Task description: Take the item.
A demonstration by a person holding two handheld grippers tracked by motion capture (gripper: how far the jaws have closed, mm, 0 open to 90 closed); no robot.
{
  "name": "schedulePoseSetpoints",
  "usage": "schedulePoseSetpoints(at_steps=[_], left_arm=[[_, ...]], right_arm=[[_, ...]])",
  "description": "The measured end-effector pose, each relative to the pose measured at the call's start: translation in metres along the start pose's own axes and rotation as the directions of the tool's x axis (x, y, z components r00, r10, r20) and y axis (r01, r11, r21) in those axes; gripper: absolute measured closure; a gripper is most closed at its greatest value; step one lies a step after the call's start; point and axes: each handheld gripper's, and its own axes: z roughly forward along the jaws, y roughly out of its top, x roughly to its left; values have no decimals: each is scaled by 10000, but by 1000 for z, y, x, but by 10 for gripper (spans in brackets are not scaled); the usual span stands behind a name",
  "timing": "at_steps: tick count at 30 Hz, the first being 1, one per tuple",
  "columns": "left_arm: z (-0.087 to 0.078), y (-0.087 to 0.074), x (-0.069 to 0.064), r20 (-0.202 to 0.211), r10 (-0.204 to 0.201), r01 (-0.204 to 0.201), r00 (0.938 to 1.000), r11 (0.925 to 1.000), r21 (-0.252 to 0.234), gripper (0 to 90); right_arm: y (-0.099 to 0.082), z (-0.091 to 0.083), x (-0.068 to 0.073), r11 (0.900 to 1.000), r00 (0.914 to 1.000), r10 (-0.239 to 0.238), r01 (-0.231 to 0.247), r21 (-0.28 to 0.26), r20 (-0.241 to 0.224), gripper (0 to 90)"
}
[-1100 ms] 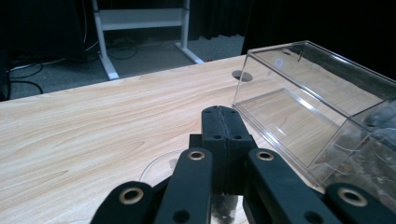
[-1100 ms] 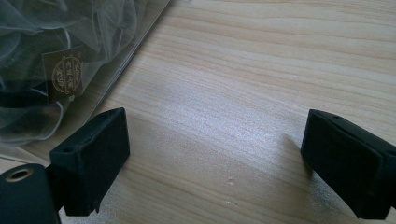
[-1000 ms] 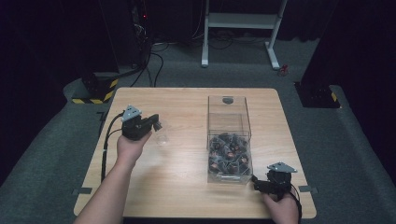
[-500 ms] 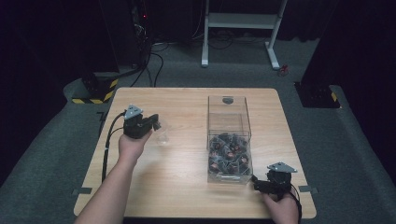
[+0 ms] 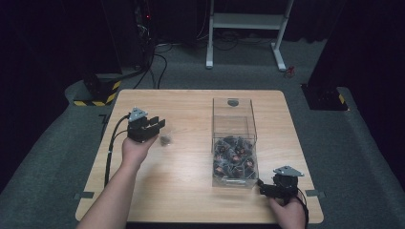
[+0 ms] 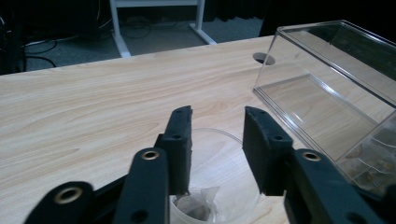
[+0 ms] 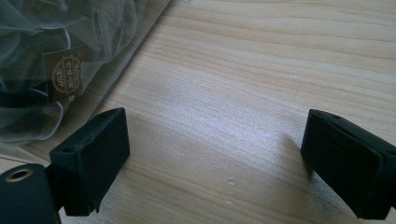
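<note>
Overhead light falls brightly on the desk [image 5: 191, 181] while the surrounding room sinks into near black. The high view is soft and grainy. In the gripper views, the near black jaws blur, and a pale sheen glares off the wood.

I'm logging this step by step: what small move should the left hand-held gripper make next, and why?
Probably lift clear. The left hand-held gripper has just been opening, its jaws now apart above the clear cup, which stands on the table with a mesh sachet inside. The drop looks done.
</note>
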Motion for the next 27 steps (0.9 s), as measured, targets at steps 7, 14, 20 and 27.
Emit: schedulePoseSetpoints(at_steps=[7,14,20,27], left_arm=[[-6,-4,-4,-160,38,-37,9999,10000,48,481],[-13,-7,-6,-165,71,-70,9998,10000,63,427],[-17,-10,-8,58,32,-32,10000,9999,95,413],[-23,-14,-9,186,32,-33,9998,10000,82,406]], right_arm=[[0,0,0,10000,10000,0,0,1,0,78],[0,0,0,10000,10000,-25,25,-17,-4,79],[0,0,0,10000,10000,-28,28,-18,-5,79],[0,0,0,10000,10000,-29,29,-17,-4,79]])
